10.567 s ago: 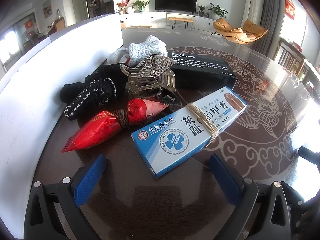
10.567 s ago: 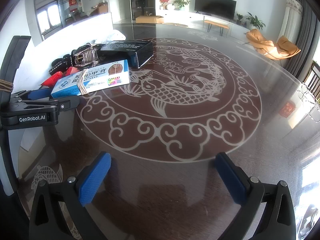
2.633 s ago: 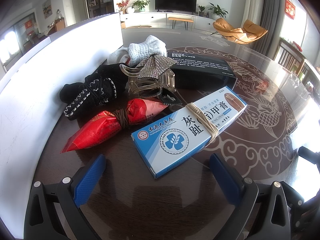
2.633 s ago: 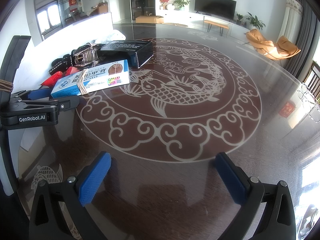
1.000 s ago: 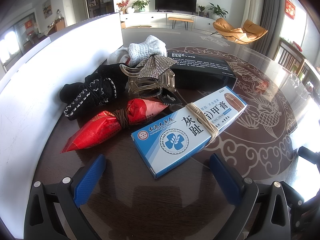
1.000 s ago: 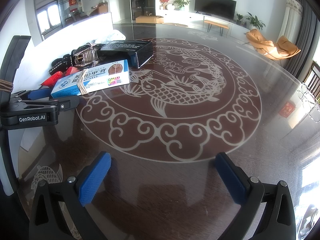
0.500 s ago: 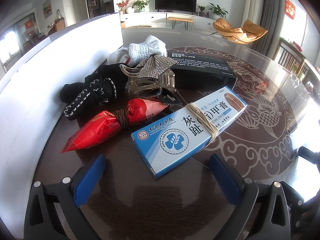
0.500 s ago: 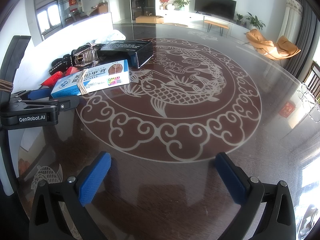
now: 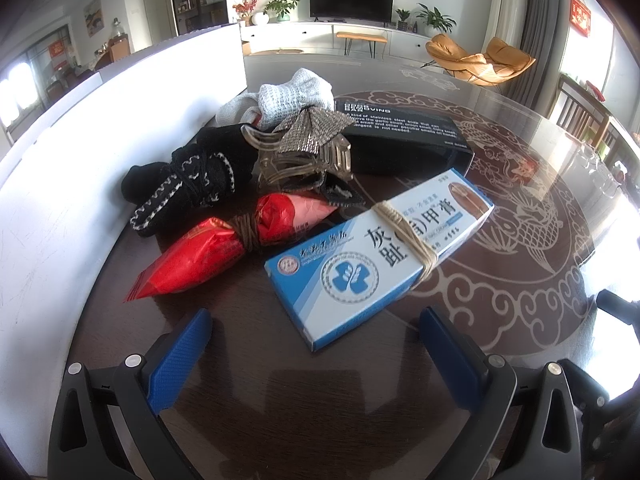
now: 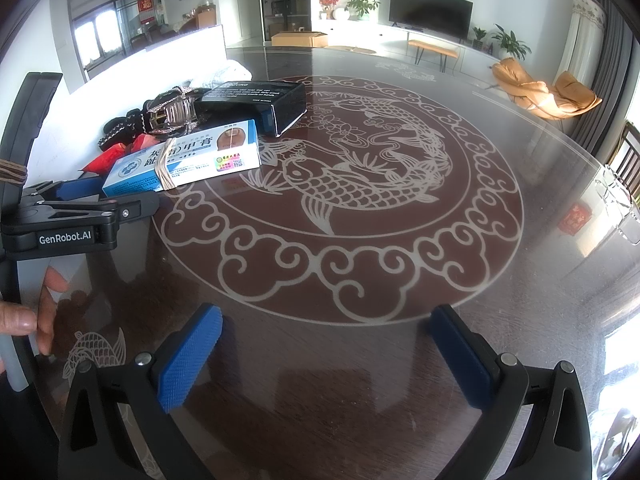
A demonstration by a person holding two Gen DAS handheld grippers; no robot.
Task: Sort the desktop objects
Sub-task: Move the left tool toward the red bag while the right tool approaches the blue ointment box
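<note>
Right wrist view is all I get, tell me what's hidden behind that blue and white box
Observer: In the left wrist view, a red snack packet tied with brown string lies just left of the blue and white box.
Operator: What's the dark stuff past it?
Observer: A black knitted item with white stitching, and behind it a white knitted bundle.
Operator: Is the left gripper holding anything?
Observer: No, the left gripper is open and short of the box, nothing between its fingers.

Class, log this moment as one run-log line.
left hand-held gripper: open, facing blue box | right hand-held gripper: open, over table
</note>
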